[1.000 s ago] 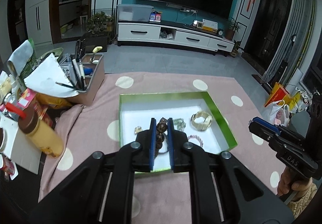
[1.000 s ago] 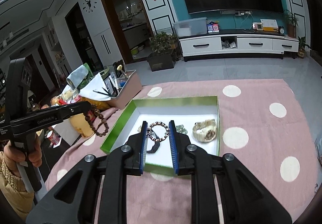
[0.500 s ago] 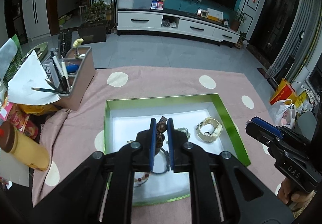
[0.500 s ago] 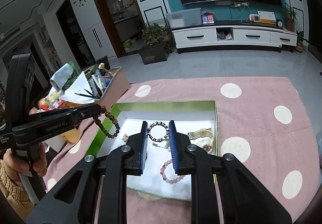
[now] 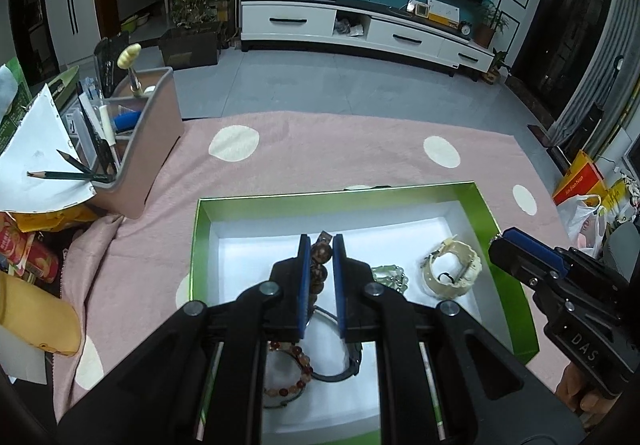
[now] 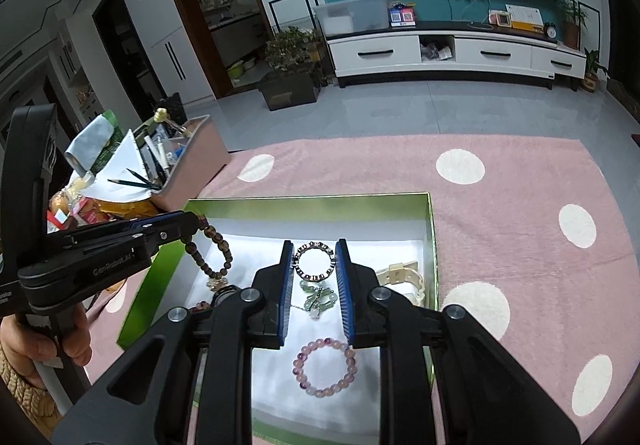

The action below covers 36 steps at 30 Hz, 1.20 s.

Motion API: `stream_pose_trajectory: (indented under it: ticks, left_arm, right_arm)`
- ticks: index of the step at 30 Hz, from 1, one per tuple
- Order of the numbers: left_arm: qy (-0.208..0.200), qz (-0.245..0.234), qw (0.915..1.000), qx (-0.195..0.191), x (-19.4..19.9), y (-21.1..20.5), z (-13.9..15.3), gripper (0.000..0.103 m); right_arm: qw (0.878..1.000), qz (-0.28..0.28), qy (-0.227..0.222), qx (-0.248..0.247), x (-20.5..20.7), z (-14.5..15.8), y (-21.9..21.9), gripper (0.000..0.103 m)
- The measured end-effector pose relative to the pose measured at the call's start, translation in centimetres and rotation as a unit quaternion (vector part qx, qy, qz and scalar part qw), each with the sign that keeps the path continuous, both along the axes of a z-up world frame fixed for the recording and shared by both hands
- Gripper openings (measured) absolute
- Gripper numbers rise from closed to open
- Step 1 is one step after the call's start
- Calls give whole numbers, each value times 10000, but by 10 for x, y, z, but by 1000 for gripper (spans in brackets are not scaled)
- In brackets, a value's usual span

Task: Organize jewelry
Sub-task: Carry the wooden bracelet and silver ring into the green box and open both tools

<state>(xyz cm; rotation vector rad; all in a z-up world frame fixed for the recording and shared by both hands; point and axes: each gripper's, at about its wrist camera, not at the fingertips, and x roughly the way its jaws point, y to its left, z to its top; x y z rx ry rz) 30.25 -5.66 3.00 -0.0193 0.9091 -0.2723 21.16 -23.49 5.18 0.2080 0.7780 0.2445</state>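
Green box (image 5: 486,205), white inside; pink cloth (image 6: 520,181), cream dots.

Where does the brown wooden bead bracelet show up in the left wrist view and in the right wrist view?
Left wrist view: brown bead bracelet sits centre frame, pinched between the left gripper fingers, above the box floor.
Right wrist view: same bracelet at left of centre, dangling as a loop from the left gripper.
Shared landmark: the green-rimmed box.

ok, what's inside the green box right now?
In the green box: pink bead bracelet, green necklace, cream watch, another bead bracelet, dark band. The hand-held grippers cover the rest.
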Motion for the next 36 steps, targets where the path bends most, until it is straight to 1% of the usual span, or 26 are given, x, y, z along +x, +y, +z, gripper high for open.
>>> stream_pose_trajectory:
  ticks: [4,12,18,25,36]
  left_arm:
    - [83,40,10000,12,8,-1,-7,10]
    - [252,93,9996,-37,21,-3,-20,11]
    - [411,160,9990,-13,28,-2,-35,11]
    - [511,201,9985,36,31,-1,-42,11]
    - [508,273,9983,6,34,3,-42,11]
  right_arm:
    - [9999,1,142,43,11,-9,1,21]
    - [9973,-66,694,246,36,-31,-3,21]
    - [9954,-59,936,183,46,-41,3,21]
    - [9943,-167,1055,48,56,-49,4,21]
    - [9944,-312,1009,-9,61,-50,8,21]
